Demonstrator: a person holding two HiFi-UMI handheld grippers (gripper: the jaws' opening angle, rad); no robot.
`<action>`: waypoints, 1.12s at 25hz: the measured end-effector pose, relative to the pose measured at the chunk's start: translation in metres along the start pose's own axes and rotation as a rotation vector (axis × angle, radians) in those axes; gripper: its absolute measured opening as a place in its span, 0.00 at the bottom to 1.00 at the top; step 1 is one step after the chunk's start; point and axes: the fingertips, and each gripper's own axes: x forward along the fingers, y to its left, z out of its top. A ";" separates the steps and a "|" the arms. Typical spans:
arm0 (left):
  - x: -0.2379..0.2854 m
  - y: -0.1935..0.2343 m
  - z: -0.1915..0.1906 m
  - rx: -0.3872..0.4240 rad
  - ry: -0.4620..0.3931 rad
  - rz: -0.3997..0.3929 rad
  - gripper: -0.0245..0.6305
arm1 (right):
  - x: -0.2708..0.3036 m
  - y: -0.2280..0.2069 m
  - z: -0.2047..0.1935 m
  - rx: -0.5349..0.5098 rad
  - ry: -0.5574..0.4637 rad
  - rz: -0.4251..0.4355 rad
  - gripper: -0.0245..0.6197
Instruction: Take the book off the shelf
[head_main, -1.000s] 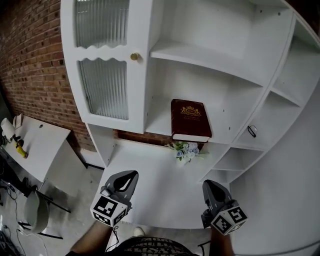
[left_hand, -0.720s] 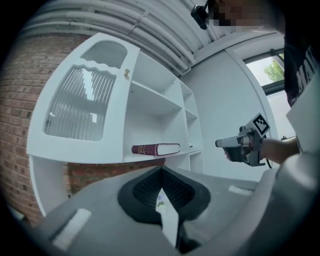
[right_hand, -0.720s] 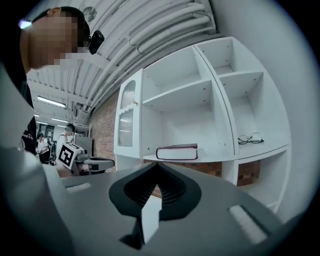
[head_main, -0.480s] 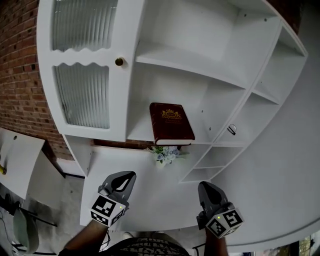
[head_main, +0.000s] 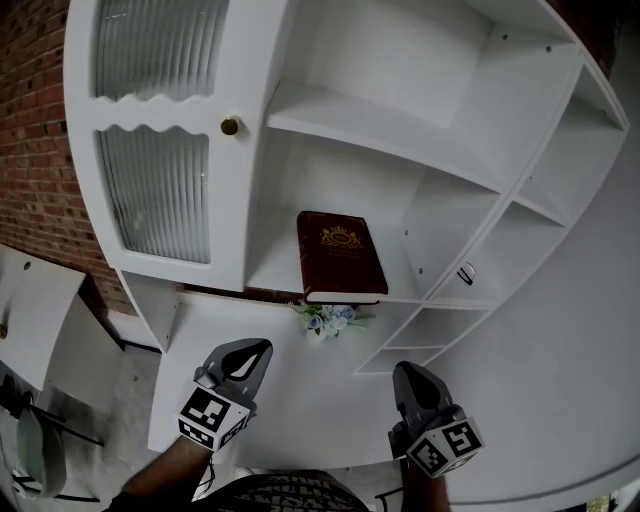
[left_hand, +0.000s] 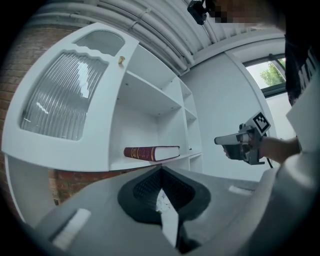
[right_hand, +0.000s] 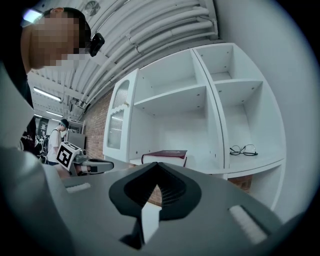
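Observation:
A dark red book (head_main: 340, 255) with gold print lies flat on the middle shelf (head_main: 270, 275) of a white cabinet. It also shows side-on in the left gripper view (left_hand: 150, 152) and the right gripper view (right_hand: 164, 156). My left gripper (head_main: 254, 349) is shut and empty, in front of the shelf and left of the book. My right gripper (head_main: 404, 369) is shut and empty too, in front of the shelf and right of the book. Both point level at the cabinet, well short of the book. Each one shows in the other's view: the right (left_hand: 239, 142), the left (right_hand: 92, 164).
A small bunch of pale flowers (head_main: 328, 318) sits just under the book's shelf edge. Spectacles (head_main: 466, 273) lie on the shelf to the right (right_hand: 243, 150). A ribbed-glass cabinet door (head_main: 155, 190) with a brass knob (head_main: 230, 126) stands shut at left. Brick wall behind; a person (right_hand: 52, 142) stands far off.
The head view has swung, so the cabinet and book now sit further left and lower in it. Both grippers stay shut and have edged slightly towards the shelf.

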 end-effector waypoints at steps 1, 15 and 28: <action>0.005 -0.001 0.000 0.002 0.005 0.003 0.04 | 0.003 -0.005 0.002 0.002 -0.004 0.007 0.07; 0.066 0.016 0.013 0.045 0.004 0.163 0.09 | 0.074 -0.054 0.025 0.054 -0.024 0.209 0.13; 0.117 0.020 0.013 0.028 0.032 0.163 0.32 | 0.143 -0.068 0.011 0.294 0.118 0.369 0.59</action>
